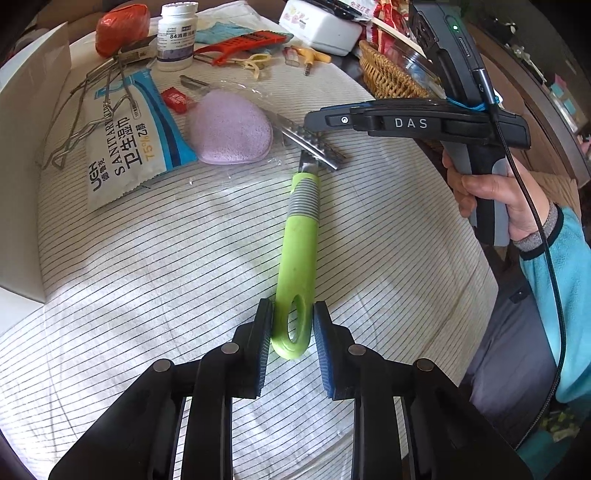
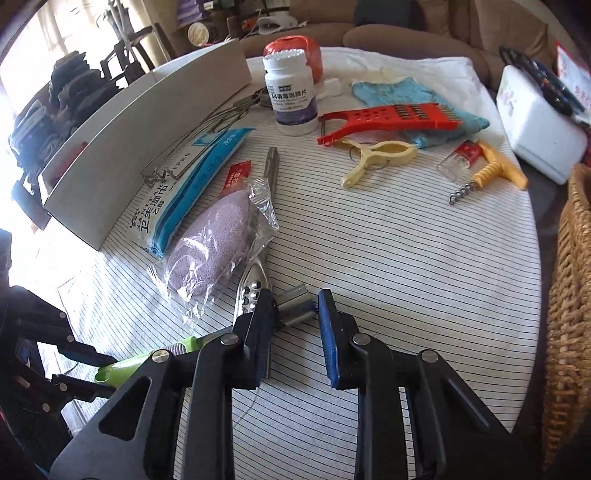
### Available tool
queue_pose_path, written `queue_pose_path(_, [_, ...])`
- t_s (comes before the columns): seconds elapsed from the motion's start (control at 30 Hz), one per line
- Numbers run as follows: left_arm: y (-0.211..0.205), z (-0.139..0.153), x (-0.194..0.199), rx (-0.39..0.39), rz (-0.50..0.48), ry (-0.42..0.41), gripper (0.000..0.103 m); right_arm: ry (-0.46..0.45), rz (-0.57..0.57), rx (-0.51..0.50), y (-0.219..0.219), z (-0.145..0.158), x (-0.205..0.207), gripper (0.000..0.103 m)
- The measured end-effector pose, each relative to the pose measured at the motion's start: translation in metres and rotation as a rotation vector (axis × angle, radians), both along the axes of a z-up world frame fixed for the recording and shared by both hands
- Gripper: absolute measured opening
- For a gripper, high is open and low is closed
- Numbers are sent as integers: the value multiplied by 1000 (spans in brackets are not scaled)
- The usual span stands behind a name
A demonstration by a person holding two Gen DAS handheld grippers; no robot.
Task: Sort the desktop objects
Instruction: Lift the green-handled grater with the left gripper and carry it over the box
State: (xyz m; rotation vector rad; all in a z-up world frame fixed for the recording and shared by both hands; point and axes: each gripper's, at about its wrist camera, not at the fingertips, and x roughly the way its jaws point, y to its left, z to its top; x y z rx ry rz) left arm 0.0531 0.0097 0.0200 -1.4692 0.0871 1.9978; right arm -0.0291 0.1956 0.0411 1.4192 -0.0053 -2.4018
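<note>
A green-handled comb tool (image 1: 298, 254) lies on the striped cloth, its metal head (image 1: 317, 149) far from me. My left gripper (image 1: 292, 317) is open, its pads on either side of the handle's looped end, left pad touching. My right gripper (image 2: 295, 308) is open above the tool's metal head (image 2: 295, 304); it also shows in the left wrist view (image 1: 314, 120). The green handle shows at lower left in the right wrist view (image 2: 147, 360). A bagged purple sponge (image 1: 231, 127) lies beside the tool.
A wipes pack (image 1: 125, 140), wire rack (image 1: 88, 110), white bottle (image 1: 176, 37), red grater (image 2: 391, 120), yellow clip (image 2: 373, 157), corkscrew (image 2: 487, 171), blue cloth (image 2: 406, 96) and orange ball (image 1: 122, 26) lie on the cloth. A white box wall (image 2: 147, 122) stands left, a wicker basket (image 2: 570, 295) right.
</note>
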Motion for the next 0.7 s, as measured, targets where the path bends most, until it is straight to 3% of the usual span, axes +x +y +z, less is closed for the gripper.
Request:
queue_pose_path(0.2, [1, 18, 0, 15, 13, 32, 23, 77, -31, -26, 6, 31, 10, 24])
queue_pose_path(0.7, [-14, 123, -28, 49, 35, 192, 25, 257, -57, -35, 7, 160, 6, 24])
